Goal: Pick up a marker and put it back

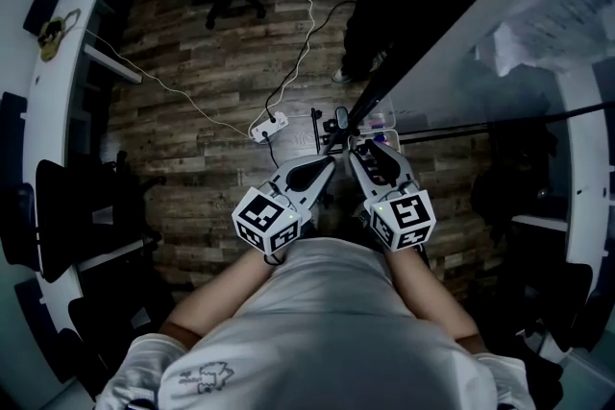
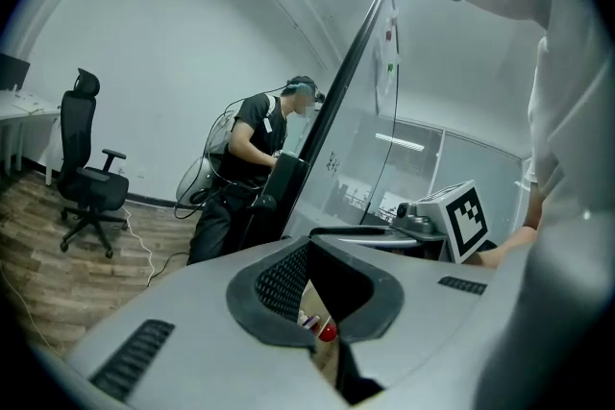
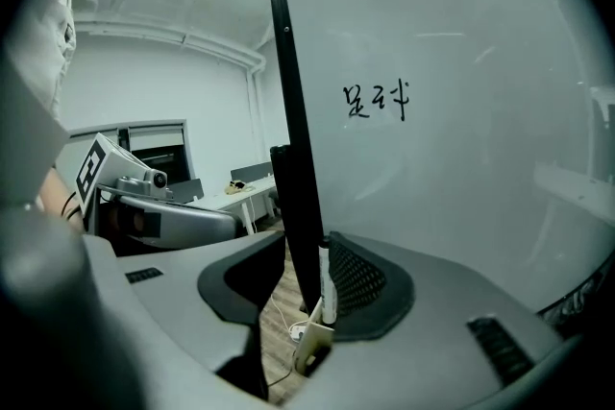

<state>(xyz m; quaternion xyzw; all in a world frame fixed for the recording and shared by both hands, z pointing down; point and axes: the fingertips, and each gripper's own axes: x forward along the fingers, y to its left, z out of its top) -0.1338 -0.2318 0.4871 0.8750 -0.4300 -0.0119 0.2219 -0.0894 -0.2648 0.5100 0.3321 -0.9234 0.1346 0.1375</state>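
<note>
Person stands at the edge of a large glossy whiteboard [image 3: 432, 158] in a black frame [image 3: 293, 158], with black handwriting [image 3: 377, 99] on its face. Both tools are held up side by side near that edge, above the wood-plank floor [image 1: 211, 62].

Right gripper [image 1: 363, 158]: fingers spread wide, gripping nothing. The white-barrelled marker with a dark cap [image 3: 329, 288] stands upright between them, close against the right-hand mesh pad and well clear of the other. Contact with that pad unclear. Its lower end sits in a small white holder [image 3: 309, 346] at the board's frame.

Left gripper [image 1: 322, 168]: fingers apart, nothing between them. Through the gap, lower down, a red-capped marker [image 2: 327, 332] shows.

Another person in dark clothes [image 2: 252, 158] is at the board's far side, and a black office chair [image 2: 88, 178] is beyond them.
</note>
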